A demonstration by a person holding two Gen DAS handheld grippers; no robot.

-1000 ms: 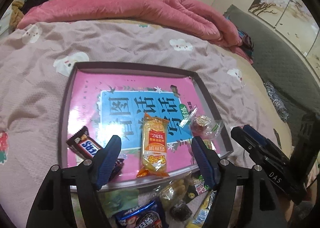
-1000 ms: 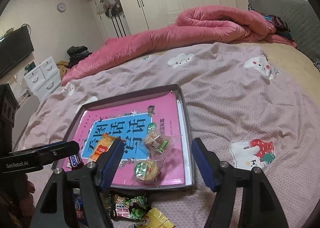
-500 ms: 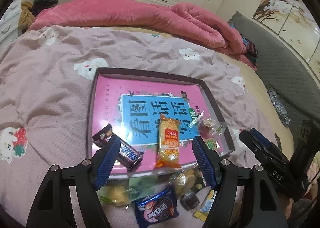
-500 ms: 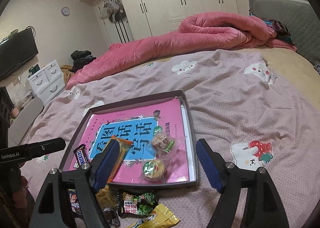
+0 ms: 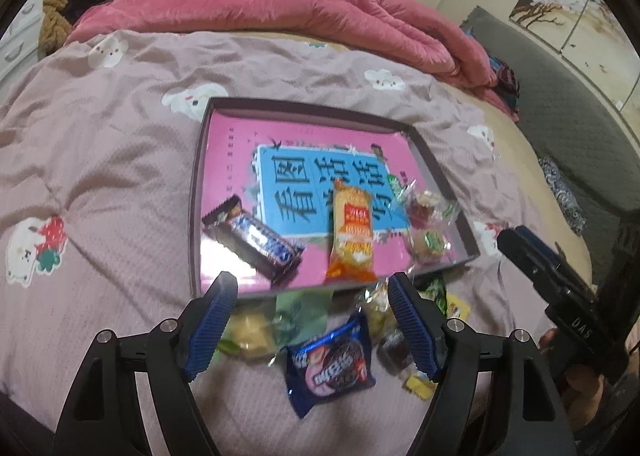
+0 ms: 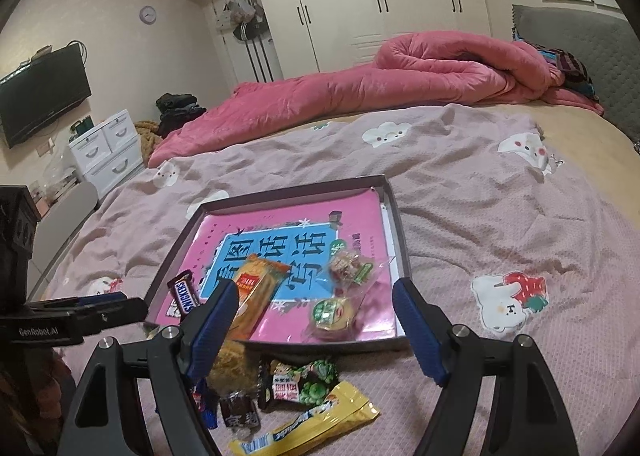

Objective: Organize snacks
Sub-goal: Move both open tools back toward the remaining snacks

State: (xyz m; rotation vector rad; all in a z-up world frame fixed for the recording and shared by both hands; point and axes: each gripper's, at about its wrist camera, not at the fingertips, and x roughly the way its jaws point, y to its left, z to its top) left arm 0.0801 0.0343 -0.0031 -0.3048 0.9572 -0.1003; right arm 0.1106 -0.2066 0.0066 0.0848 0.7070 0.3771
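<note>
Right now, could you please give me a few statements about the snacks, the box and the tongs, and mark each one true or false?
1. The Snickers bar lies inside the shallow box. True.
2. The orange biscuit packet lies on the bedspread outside the box. False: it lies in the box, on the pink book cover.
3. The blue cookie packet lies on the bedspread, outside the box. True.
4. The right tongs are clamped on the yellow packet. False: they are open and hold nothing.
5. The left tongs hold nothing; their jaws are opening. True.
</note>
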